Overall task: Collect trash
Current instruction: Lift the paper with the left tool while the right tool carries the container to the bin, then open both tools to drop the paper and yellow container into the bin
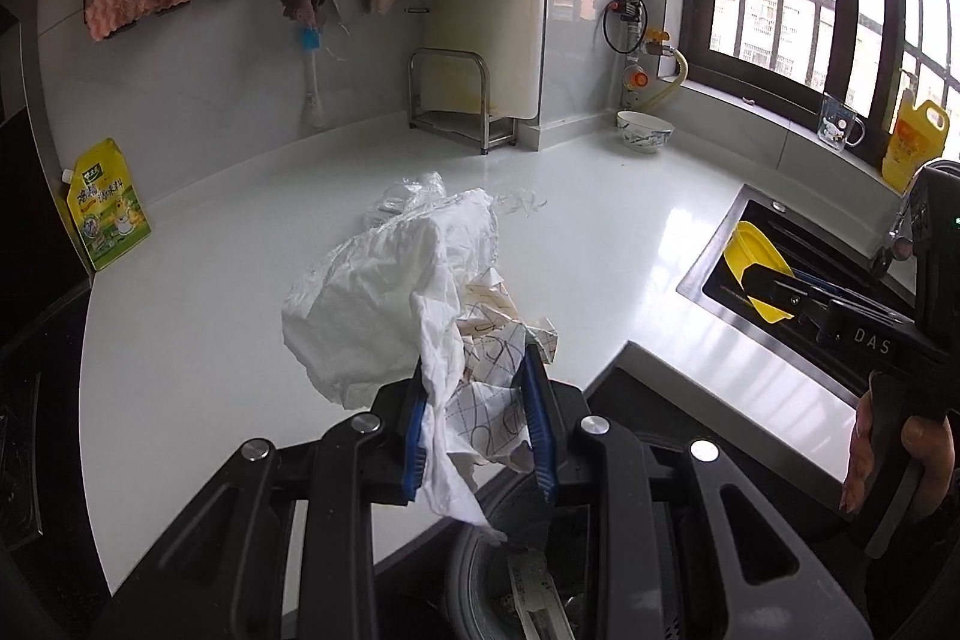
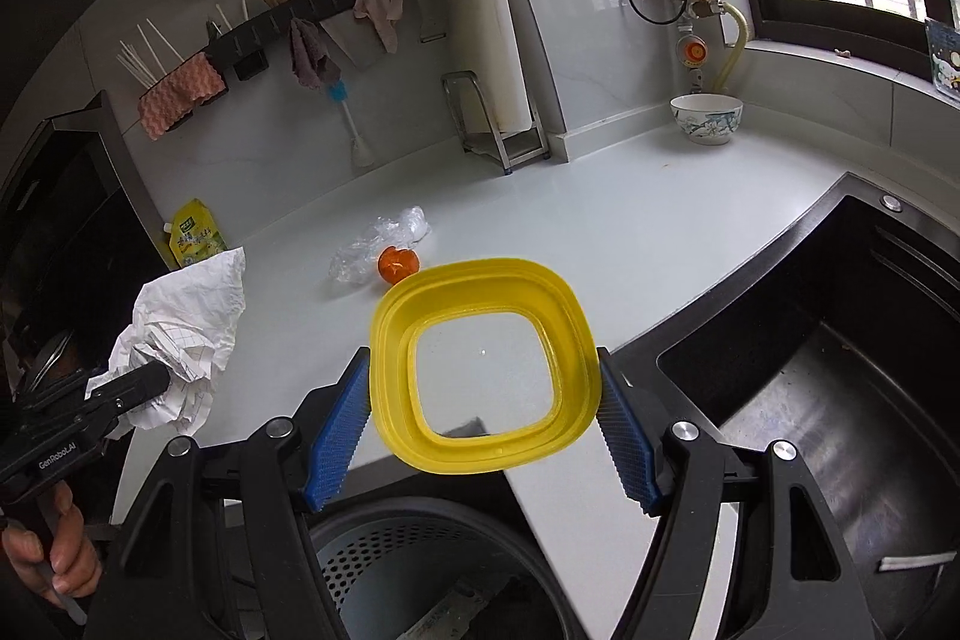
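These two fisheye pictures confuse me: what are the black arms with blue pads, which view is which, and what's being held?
No robot here: a person carries a hand-held gripper in each hand, with a camera looking along its blue fingers. The left view shows the left hand-held gripper shut on crumpled white paper. The right view shows the right hand-held gripper clamping a yellow square container. On the white counter lie clear plastic wrap, a small orange piece, a bowl and a yellow pouch. A perforated bin sits below.
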`<state>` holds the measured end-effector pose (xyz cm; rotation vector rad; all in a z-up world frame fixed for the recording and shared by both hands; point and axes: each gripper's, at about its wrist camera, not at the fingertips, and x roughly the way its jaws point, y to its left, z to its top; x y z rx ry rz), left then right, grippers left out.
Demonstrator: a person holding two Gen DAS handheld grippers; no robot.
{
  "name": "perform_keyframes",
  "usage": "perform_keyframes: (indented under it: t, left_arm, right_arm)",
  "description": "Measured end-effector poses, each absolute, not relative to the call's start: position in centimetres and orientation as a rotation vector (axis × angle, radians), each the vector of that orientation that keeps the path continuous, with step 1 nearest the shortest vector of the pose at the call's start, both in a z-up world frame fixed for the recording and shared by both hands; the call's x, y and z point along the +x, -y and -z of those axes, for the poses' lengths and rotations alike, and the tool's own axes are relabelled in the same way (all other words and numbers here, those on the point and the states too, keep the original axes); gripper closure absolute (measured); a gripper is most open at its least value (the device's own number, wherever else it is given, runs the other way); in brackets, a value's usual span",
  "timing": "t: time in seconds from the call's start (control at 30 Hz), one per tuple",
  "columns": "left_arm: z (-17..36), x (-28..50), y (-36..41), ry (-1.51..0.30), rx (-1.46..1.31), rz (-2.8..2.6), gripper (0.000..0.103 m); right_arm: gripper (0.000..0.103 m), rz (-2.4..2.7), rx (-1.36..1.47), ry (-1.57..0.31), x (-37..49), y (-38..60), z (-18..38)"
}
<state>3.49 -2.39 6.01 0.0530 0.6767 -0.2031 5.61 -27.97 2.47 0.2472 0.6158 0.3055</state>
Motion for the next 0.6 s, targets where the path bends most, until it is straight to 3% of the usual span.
perform_keyframes:
  t: [0.6]
  left_arm:
    - [3.7, -3.5, 7.1, -0.831, 0.164, 0.323, 0.075]
  right_arm:
    - [0.035, -0.142, 0.303, -0.755, -7.1, 26.1, 4.4]
